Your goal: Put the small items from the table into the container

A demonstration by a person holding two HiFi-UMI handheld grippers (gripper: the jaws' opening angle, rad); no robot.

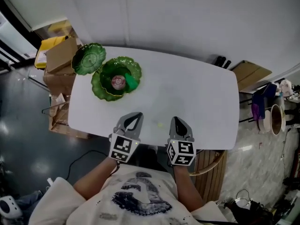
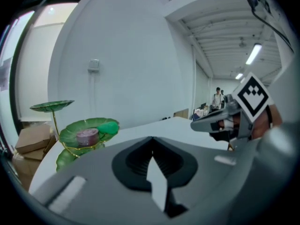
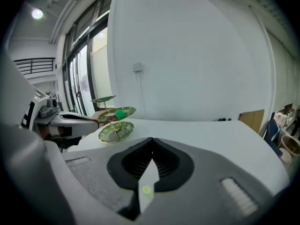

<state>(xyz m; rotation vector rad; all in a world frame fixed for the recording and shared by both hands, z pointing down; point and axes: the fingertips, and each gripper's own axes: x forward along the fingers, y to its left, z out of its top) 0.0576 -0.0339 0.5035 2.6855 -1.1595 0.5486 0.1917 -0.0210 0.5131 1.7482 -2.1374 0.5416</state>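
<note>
While both are closed, left gripper (image 1: 135, 115), right gripper (image 1: 176, 119) at table (image 1: 197, 93) edge, stand (image 1: 99, 87) far-left

Your grippers: two, left gripper (image 1: 136, 115), right gripper (image 1: 176, 120)
Green leaf dishes (image 1: 133, 67): three, upper left
Items in dishes: two, pink piece (image 1: 118, 82), green ball (image 1: 131, 81)
Loose bead (image 1: 160, 124): one

Left hand-held gripper (image 1: 135, 116), right hand-held gripper (image 1: 176, 121): grey, marker cubes (image 1: 123, 147); white T-shirt (image 1: 136, 196) (dark print).

White table (image 1: 201, 93), green tiered leaf stand (image 1: 99, 89), small yellowish bead (image 1: 160, 124)
</note>
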